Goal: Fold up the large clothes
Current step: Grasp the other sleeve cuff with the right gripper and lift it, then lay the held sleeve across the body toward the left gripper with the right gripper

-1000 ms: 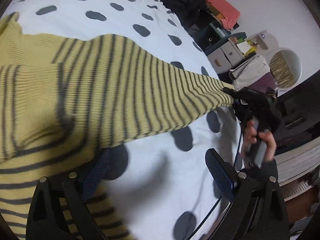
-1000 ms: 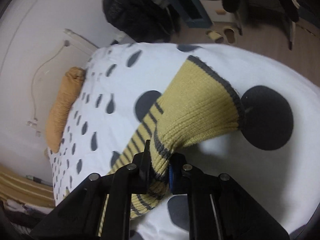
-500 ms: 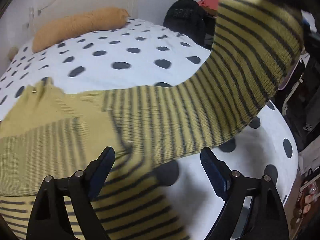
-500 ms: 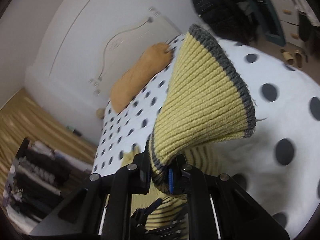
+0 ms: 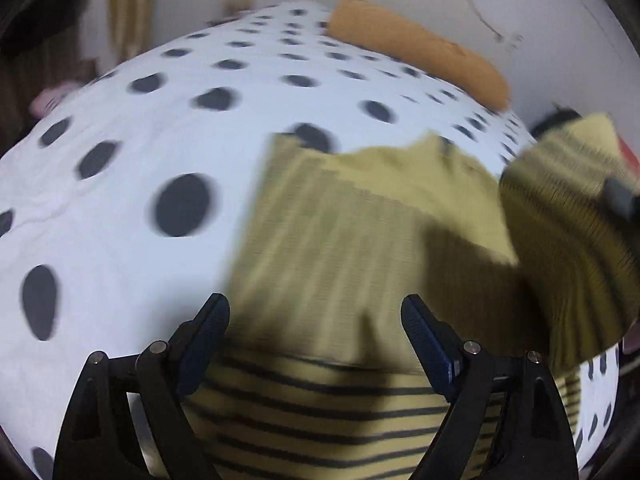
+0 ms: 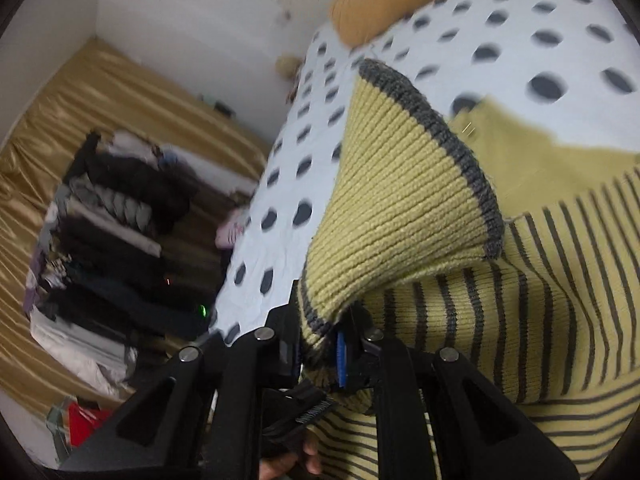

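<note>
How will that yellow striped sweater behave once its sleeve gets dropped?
Probably floppy: the sleeve sags from the right gripper pinching its cuff. The chunky ribbed knit suggests some weight, so the sweater likely lies still on the bed rather than sliding.

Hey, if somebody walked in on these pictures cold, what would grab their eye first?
Most striking is the yellow sweater with dark stripes, spread over the white polka-dot bedspread. Its ribbed cuff, edged in grey, rears up close to the right wrist camera, pinched in the right gripper. The left gripper hangs open over the sweater's body, and an orange bolster pillow lies at the bed's far end.
</note>
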`<state>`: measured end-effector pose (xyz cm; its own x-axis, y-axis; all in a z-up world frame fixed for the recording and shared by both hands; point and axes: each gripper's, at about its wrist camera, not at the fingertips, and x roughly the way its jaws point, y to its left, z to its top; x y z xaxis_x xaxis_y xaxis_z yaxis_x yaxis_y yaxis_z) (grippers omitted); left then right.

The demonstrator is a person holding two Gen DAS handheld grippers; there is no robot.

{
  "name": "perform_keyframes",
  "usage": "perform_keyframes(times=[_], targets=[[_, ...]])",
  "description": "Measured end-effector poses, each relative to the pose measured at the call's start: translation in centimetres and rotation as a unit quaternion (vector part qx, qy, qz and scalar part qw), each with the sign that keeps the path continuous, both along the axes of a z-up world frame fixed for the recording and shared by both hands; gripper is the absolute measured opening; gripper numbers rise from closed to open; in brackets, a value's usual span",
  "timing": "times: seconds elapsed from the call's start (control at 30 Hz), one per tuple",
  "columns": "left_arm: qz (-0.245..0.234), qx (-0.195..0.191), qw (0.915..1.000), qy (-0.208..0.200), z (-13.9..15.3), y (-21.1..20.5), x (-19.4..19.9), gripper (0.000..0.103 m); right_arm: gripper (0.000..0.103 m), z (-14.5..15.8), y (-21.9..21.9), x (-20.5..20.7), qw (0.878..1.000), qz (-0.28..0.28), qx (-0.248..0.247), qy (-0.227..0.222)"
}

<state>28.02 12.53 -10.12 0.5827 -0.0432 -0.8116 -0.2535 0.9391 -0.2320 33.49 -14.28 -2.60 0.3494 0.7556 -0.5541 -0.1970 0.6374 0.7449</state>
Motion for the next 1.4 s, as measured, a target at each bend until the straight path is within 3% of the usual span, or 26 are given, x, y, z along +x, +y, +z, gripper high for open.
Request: perform_keyframes(times=[0.1,0.17,0.27,0.3,0.37,0.43,0.6,0.7,0.77,0.83,0.9,0.97,1.07,1.17,1.27,1.33,1.4], targets=[[0.026,-0.024,0.9993,0.012,-1.0,4.0,-0.5,0.088,0.013,-4.6,6.4,0.8,0.998,0.038,-0.028,0.034],[0.03,-0.025,0.9991,0.017,-1.8,5.7,-1.1,0.088,0.02,-8.1,9.3,1.2,0.995,0.061,-0.053,0.065],[0.028,-0.031,0.9989,0.02,-2.4,6.3,-1.0,0.088,0.024,-11.6,10.8,1.4,0.986,0.082,-0.091,0.109],[0.027,-0.036,0.9988,0.019,-2.5,5.8,-0.3,0.088,0.025,-11.6,10.6,1.2,0.987,0.085,-0.09,0.102],[0.021,-0.054,0.9982,0.015,-2.9,5.9,-0.1,0.088,0.037,-10.2,9.0,0.4,0.99,0.077,-0.088,0.083],[0.005,-0.07,0.9975,0.005,-2.7,4.9,0.5,0.088,0.061,-8.7,6.6,-0.4,0.993,0.058,-0.072,0.069],[-0.033,-0.088,0.9955,-0.008,-0.7,0.8,2.1,0.088,0.07,-4.9,-3.0,-3.8,0.998,-0.033,-0.03,0.038],[-0.037,-0.074,0.9966,0.004,0.4,-0.6,2.6,0.088,0.071,-4.8,-8.3,-5.9,0.995,-0.082,-0.018,0.048],[-0.002,-0.014,0.9997,0.021,0.8,-1.0,2.8,0.091,0.071,-5.5,-10.4,-7.4,0.992,-0.107,-0.032,0.064],[0.001,0.015,0.999,0.043,0.1,-1.4,3.4,0.091,0.071,-6.3,-12.6,-8.3,0.988,-0.124,-0.043,0.077],[0.001,0.048,0.9953,0.084,-1.3,-2.2,4.3,0.093,0.071,-7.3,-14.8,-9.3,0.983,-0.152,-0.055,0.091],[0.01,0.084,0.9918,0.096,-1.9,-2.5,4.4,0.097,0.071,-8.1,-16.1,-9.9,0.978,-0.173,-0.048,0.102],[0.054,0.066,0.9926,0.087,-1.1,-1.1,1.9,0.097,0.071,-8.8,-18.0,-10.6,0.975,-0.182,-0.033,0.121],[0.096,0.021,0.9921,0.078,-0.7,1.0,-0.5,0.098,0.071,-8.7,-18.0,-11.0,0.978,-0.172,-0.042,0.111],[0.094,-0.003,0.9912,0.093,-1.2,2.1,-0.9,0.098,0.071,-8.6,-17.5,-10.7,0.979,-0.169,-0.048,0.103],[0.116,-0.004,0.9898,0.083,-1.1,2.8,-1.7,0.098,0.071,-8.5,-17.1,-10.5,0.978,-0.172,-0.056,0.103],[0.159,0.02,0.9846,0.069,-0.6,3.8,-2.9,0.097,0.071,-8.2,-16.5,-10.1,0.979,-0.171,-0.073,0.087]])
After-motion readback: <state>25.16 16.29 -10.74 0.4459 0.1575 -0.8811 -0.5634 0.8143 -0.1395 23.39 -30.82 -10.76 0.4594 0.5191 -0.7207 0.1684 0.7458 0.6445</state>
